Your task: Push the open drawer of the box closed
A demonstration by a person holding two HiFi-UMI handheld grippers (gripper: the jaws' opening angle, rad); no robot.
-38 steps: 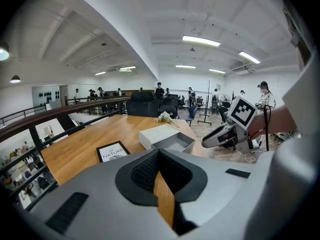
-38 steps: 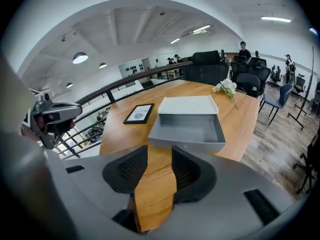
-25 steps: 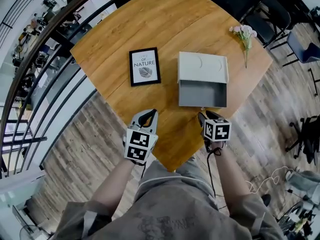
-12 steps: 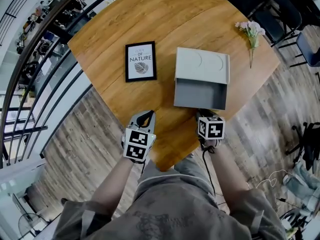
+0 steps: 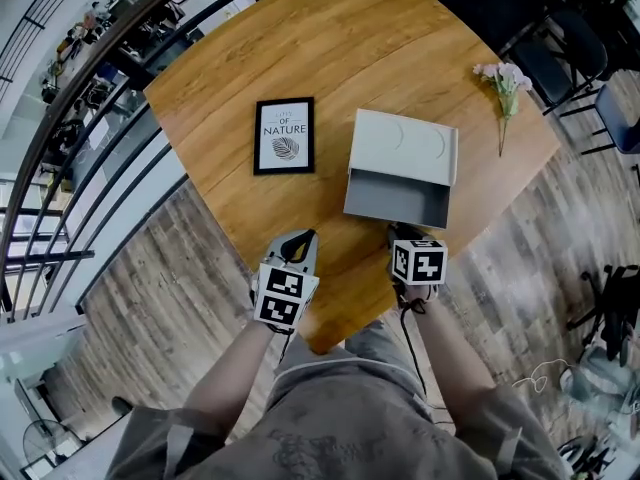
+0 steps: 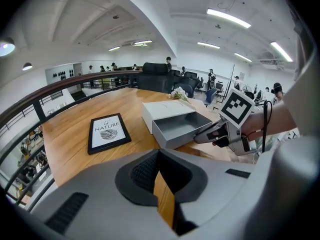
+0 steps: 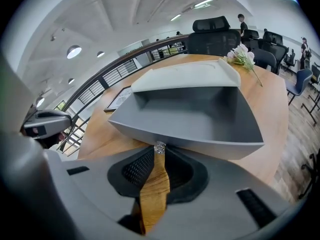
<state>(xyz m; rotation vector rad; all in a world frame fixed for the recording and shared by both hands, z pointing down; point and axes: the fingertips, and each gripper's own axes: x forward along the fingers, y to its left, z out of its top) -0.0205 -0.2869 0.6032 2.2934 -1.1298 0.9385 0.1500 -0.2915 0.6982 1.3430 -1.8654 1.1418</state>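
The white box (image 5: pixel 405 144) lies on the wooden table (image 5: pixel 300 48) with its grey drawer (image 5: pixel 395 196) pulled out toward me, empty inside. My right gripper (image 5: pixel 401 234) is at the middle of the drawer's front wall. In the right gripper view its jaws are pinched together on a small silvery knob (image 7: pixel 159 147) on the drawer (image 7: pixel 190 116) front. My left gripper (image 5: pixel 299 241) hovers over the table's near edge, left of the drawer, shut and holding nothing. From the left gripper view (image 6: pixel 159 156) the drawer (image 6: pixel 182 126) is ahead to the right.
A black-framed print (image 5: pixel 284 134) lies left of the box. A sprig of pale flowers (image 5: pixel 505 78) lies at the table's far right. The table's near corner (image 5: pixel 325 340) is just in front of my body. A railing (image 5: pixel 90 108) runs along the left, and office chairs (image 5: pixel 560 48) stand beyond the table.
My right gripper has moved forward to the drawer's front, and its jaws have narrowed onto the knob. The left gripper has stayed near the table's edge.
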